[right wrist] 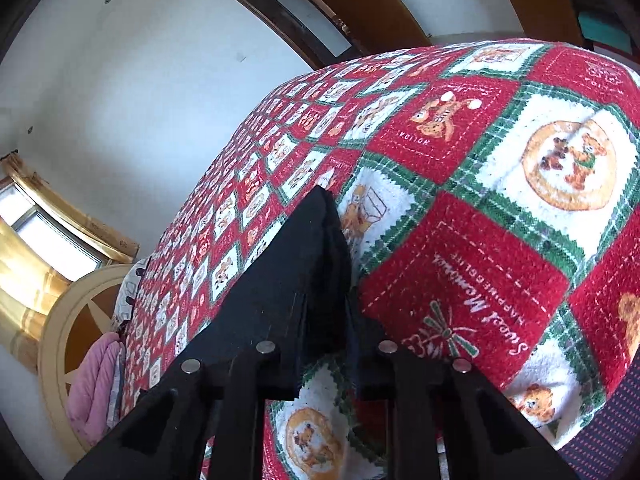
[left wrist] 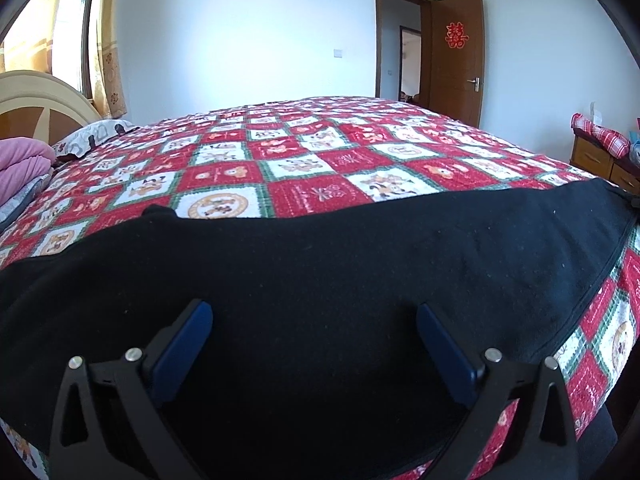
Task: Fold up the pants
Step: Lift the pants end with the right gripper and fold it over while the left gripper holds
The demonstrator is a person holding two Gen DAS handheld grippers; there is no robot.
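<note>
Black fleecy pants (left wrist: 320, 272) spread across the near edge of a bed under a red, white and green checked patchwork blanket (left wrist: 280, 160).

The pants are matte black, dotted with pale lint, and lie flat as a wide band from the left edge of the bed to its right corner, with a seam running along their right end. The left gripper (left wrist: 314, 320) stands wide open right over the cloth, its blue pads (left wrist: 188, 344) spread apart with only flat fabric between them and nothing held. In the right wrist view the right gripper (right wrist: 326, 312) is nearly closed on a pointed corner of the pants, which rises in a peak between its black fingers above the blanket.
</note>
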